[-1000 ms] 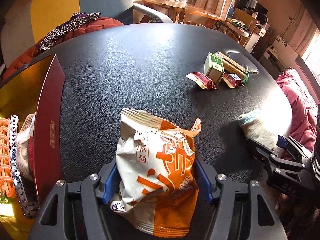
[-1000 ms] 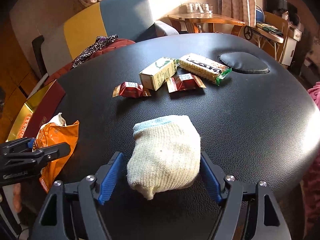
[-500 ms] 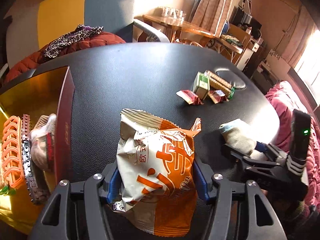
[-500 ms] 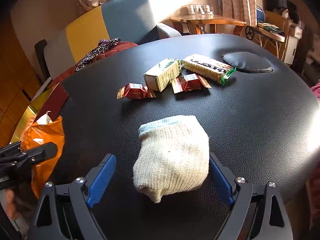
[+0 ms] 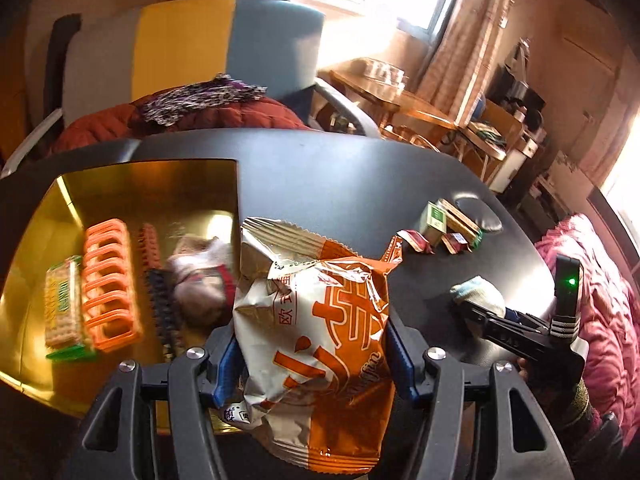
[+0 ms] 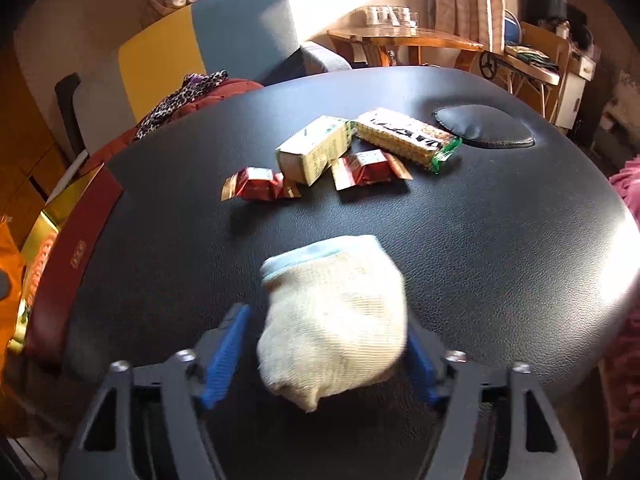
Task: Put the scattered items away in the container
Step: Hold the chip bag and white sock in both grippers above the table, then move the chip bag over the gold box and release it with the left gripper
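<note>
While L gripper (image 5: 314,354) clamps snack bag (image 5: 320,332) beside gold box (image 5: 120,184), R gripper (image 6: 326,354) jaws closing round sock (image 6: 336,320).

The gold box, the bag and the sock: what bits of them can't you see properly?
- Gold box, left wrist view: its near right part is hidden behind the snack bag.
- Blurred grey and white bundle inside it, same view: too smeared to identify.
- Snack bag: its underside is hidden by the left gripper.
- Sock, right wrist view: motion blur hides whether the closing right gripper presses it.
</note>
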The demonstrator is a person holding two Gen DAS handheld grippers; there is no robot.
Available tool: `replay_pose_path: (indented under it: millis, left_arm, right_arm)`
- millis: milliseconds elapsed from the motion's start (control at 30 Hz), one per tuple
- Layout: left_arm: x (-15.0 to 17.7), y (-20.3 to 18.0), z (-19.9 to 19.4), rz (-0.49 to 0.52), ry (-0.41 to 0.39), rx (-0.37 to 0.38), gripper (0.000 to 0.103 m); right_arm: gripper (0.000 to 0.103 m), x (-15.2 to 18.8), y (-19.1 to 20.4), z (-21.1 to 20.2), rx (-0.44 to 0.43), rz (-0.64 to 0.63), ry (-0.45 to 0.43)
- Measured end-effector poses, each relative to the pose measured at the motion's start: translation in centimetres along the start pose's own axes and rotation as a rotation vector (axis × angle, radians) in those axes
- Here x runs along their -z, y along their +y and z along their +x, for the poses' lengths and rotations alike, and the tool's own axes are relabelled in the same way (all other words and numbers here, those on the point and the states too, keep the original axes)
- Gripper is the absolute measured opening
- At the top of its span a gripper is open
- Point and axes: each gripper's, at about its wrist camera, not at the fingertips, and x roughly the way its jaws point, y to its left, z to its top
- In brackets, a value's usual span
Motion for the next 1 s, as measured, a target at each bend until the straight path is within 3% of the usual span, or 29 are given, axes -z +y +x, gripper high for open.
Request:
replay_pose_path:
  millis: [333,533,833,1000]
  left_arm:
    - [0.2,6.0,-3.5,-0.111,-0.067,-0.086,0.062]
    - [0.7,10.7,-4.9,-0.176,-0.083,-0.176,0.062]
    - [-1.5,15.9,-2.2,-0.196,-0.045,-0.278,0.062]
    - [-2.4,17.6,0.2,-0.215,-0.013,-0.294,0.062]
  right_arm:
    - [0.06,0.2,2.5,-0.2,0.02,-0.071,0.009]
    - [0.06,1.0,5.2,-0.2,0.005,-0.123,0.021]
    - [0.06,1.8,7.4,-0.3,-0.004,-0.176,0.03]
    - [0.06,1.9,7.7,-0.3,-0.001,-0.19,0.031]
